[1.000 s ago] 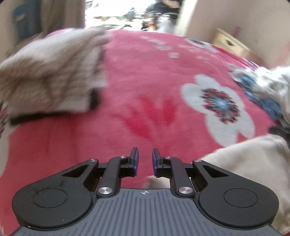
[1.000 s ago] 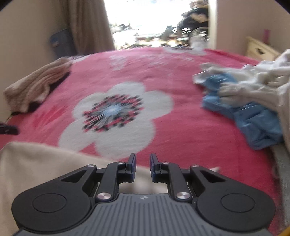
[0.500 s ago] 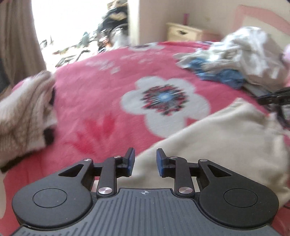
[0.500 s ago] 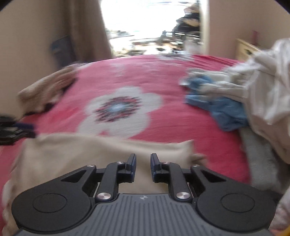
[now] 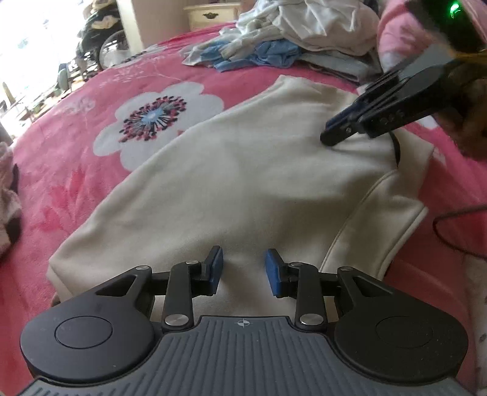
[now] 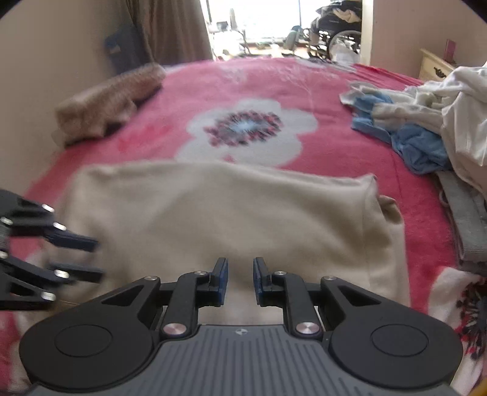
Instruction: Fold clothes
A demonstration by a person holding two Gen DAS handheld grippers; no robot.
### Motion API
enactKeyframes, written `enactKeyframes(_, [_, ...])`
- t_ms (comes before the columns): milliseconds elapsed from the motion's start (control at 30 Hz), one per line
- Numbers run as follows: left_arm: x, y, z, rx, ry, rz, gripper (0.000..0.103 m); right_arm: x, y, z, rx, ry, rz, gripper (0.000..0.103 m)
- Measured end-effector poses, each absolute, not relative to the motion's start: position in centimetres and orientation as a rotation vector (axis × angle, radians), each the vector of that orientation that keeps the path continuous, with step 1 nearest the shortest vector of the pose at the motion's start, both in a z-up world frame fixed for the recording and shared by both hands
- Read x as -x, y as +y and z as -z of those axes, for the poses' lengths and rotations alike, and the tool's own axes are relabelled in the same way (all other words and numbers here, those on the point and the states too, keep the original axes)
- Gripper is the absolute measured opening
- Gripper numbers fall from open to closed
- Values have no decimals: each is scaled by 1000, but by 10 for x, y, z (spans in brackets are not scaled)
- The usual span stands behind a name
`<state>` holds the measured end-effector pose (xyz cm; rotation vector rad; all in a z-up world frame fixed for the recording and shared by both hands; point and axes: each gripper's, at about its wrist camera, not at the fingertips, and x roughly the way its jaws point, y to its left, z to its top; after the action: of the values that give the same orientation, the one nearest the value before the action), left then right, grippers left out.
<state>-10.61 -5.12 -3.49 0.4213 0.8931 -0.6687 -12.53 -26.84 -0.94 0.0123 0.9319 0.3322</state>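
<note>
Already a cream top [image 5: 231, 170] lies spread on the pink bed [image 5: 91, 100], which in the left wrist view fills the middle of the picture, one rounded end near the camera and a seamed band running along its right side. The left gripper [image 5: 243, 269] hangs just above the near end of the cloth; its jaws have just been opening, now stand narrowly apart, and nothing is pinched between them. The right gripper [image 5: 331, 129] comes in from the upper right, its tips low over the far part of the top; whether they touch the cloth I cannot tell. Behind, a pile [image 5: 298, 27] of white and blue clothes waits unfolded, and a fuzzy beige item [image 5: 7, 195] sits at the left edge. In the right wrist view the top [image 6: 219, 213] lies crosswise below the white flower print [image 6: 246, 134], one corner bunched at the right. The right gripper [image 6: 240, 281] shows a narrow gap with no cloth caught in it. The left gripper [image 6: 79, 256] enters blurred at the left edge, jaws apart. By my reading, the folding of this top looks partly done at most: it lies fairly flat but loose and uneven, and the pile is still to do.
</note>
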Motion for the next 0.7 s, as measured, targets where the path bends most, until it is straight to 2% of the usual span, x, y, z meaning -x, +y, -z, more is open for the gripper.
enactKeyframes(133, [118,-52,20,-352,879,689,31,145,-251,8,2,972,-381,18])
enactKeyframes(233, [134,-60,25,-380,880,734,32,150,-239,33,27,1051,-376,18])
enactKeyframes(400, [141,-77,59,-434,941,697,33,151,-226,46,63,1046,-349,20])
enactKeyframes(700, [138,-80,55,-369,971,636,34,150,-236,47,-18,1050,-323,20])
